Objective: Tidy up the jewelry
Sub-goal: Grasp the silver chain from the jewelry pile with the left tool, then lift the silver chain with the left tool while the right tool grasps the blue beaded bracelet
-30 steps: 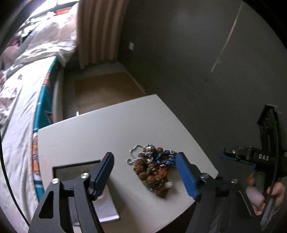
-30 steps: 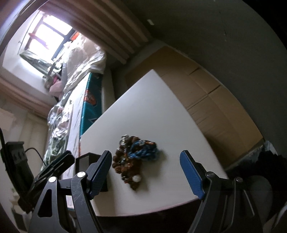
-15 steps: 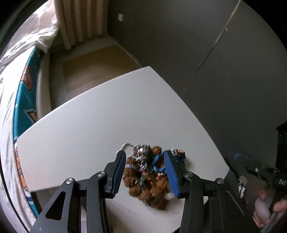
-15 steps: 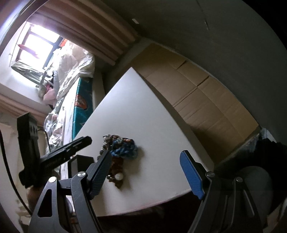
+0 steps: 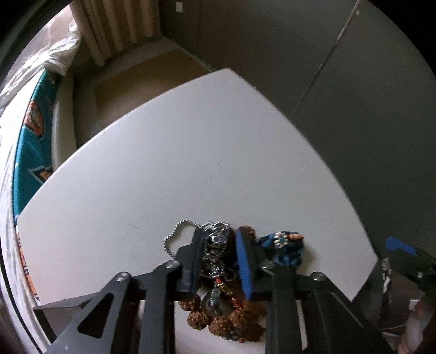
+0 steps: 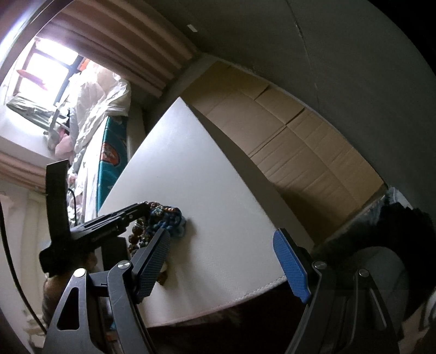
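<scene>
I have the jewelry pile [image 5: 218,275] right under my left gripper [image 5: 219,254], sitting near the table's [image 5: 169,163] near edge and toward its right-hand corner in the left wrist view. The pile is a tangle: a silver chain [image 5: 174,237] loops out to the left, brown seed beads [image 5: 218,318] spill toward the near edge, and a blue braided bracelet [image 5: 286,247] lies just outside my right-side finger. My left jaws are closing, standing narrow now, with the silver-and-bead middle of the heap between them; I cannot tell whether the pads are pressing on it yet.

My right gripper [image 6: 226,261] hangs wide with nothing between its fingers, above the near table edge, just beside the pile. From its camera the blue bracelet [image 6: 169,220] peeks past its left finger and the left gripper's body [image 6: 109,223] comes down over the heap.

Beyond the pile the white tabletop is bare all the way to its far corner. The right edge drops off close to the bracelet, with a dark wall [image 5: 340,81] beyond it. A bed [image 5: 30,152] with a teal cover runs along the table's left side, and cardboard [image 6: 294,141] lies flat on the floor past the far edge, below a curtain [image 5: 114,24].
</scene>
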A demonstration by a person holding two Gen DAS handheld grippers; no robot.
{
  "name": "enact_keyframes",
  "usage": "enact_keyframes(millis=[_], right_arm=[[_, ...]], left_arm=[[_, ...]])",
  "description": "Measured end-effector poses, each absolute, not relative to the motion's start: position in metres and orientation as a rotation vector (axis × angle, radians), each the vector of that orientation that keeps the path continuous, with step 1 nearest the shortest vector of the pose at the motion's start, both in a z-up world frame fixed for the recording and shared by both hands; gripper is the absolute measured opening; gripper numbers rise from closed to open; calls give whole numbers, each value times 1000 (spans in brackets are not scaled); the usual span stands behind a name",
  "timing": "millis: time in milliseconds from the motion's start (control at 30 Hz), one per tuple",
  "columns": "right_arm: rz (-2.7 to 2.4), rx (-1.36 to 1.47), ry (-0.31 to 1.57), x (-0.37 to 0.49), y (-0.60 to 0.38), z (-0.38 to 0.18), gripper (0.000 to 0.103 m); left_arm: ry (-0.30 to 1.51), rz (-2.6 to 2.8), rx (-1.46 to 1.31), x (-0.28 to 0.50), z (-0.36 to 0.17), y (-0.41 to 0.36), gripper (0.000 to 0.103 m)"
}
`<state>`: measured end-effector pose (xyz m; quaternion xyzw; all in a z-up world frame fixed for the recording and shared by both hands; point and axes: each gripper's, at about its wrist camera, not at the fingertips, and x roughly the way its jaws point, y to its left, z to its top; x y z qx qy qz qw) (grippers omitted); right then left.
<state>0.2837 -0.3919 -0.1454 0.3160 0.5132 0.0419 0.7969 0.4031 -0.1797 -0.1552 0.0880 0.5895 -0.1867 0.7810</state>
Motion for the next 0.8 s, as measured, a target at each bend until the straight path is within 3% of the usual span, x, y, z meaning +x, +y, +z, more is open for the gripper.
enact_keyframes(millis=[67, 400, 567, 800], right_arm=[[97, 674, 1104, 287, -389, -145, 79], [168, 593, 1134, 316, -355, -148, 77], [210, 520, 1170, 334, -337, -152, 57], [255, 410, 1221, 355, -314, -159, 54]], left_arm=[[1253, -403, 171, 402, -154, -174, 17], [1158, -390, 108, 387, -116, -145, 15], [1109, -372, 70, 377, -91, -125, 15], [1047, -332, 12, 365, -56, -93, 14]])
